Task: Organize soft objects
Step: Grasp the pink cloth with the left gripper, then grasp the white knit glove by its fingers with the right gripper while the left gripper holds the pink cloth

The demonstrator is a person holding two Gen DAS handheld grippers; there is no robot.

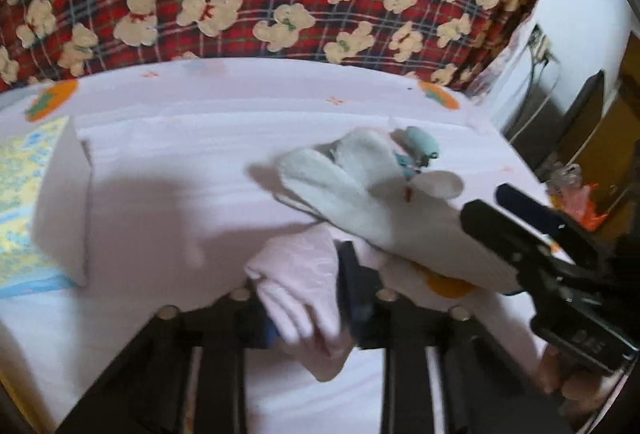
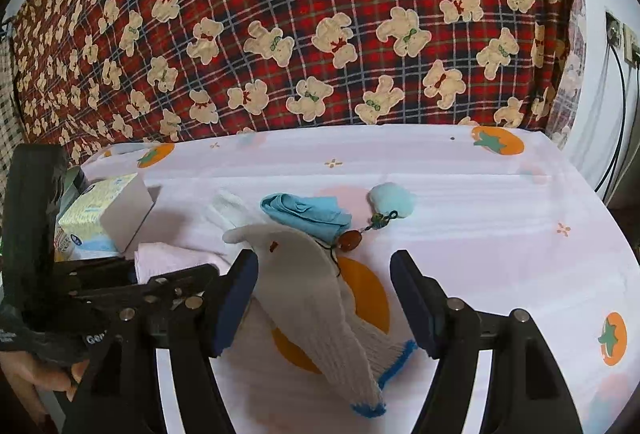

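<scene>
A white knit glove with a blue cuff lies between the open fingers of my right gripper; it also shows in the left wrist view. My left gripper is shut on a folded pale pink cloth, seen left of the glove in the right wrist view. A folded blue cloth and a pale blue plush charm with a brown bead lie just beyond the glove. The right gripper appears at the right of the left wrist view.
A white tissue box with a yellow-blue top stands at the left; it also shows in the left wrist view. The table wears a white cloth with orange fruit prints. A red plaid bear blanket hangs behind. Cables hang at the far right.
</scene>
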